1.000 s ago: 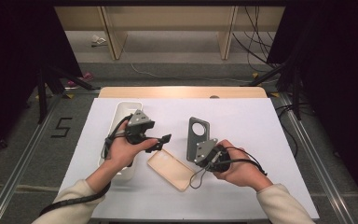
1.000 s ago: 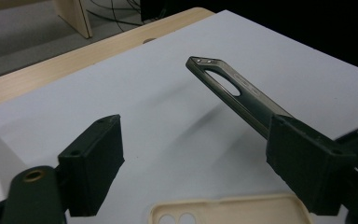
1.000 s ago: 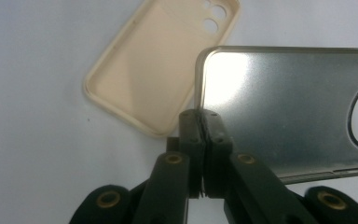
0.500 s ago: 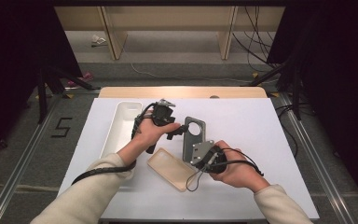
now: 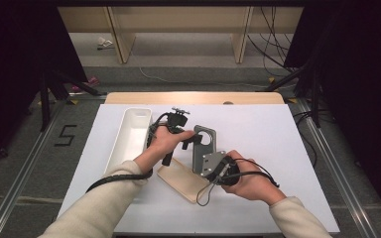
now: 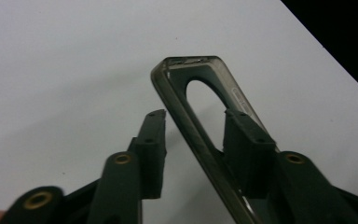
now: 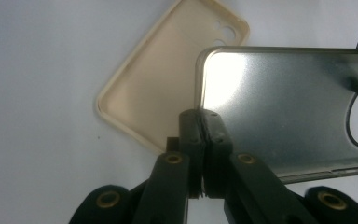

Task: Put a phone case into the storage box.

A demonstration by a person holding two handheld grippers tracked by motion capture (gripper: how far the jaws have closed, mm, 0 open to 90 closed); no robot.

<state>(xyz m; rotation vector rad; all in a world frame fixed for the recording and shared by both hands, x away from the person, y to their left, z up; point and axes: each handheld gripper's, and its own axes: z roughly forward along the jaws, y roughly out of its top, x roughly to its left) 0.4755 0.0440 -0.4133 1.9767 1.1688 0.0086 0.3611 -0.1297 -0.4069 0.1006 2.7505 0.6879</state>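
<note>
A dark grey translucent phone case (image 5: 199, 151) is held tilted up above the white table, and my right gripper (image 5: 209, 167) is shut on its near edge. In the right gripper view the pads (image 7: 199, 122) pinch the rim of the grey case (image 7: 284, 98). My left gripper (image 5: 192, 142) reaches in from the left to the case's far end. In the left gripper view the grey case's side wall (image 6: 186, 116) runs between the jaws of my left gripper (image 6: 196, 116), which have just been closing. A gap still shows at the left pad (image 6: 154, 140). A beige phone case (image 5: 181, 179) lies open side up on the table.
A long white tray (image 5: 129, 141) stands on the table's left part, close to the left forearm. The beige case (image 7: 163, 79) lies just under the held one. Cables trail from both grippers. White table surface (image 5: 268, 134) stretches to the right and back.
The left hand has moved right, from beside the tray to the grey case's far end, and its jaws have narrowed around the rim. The right hand and the case have stayed put.
</note>
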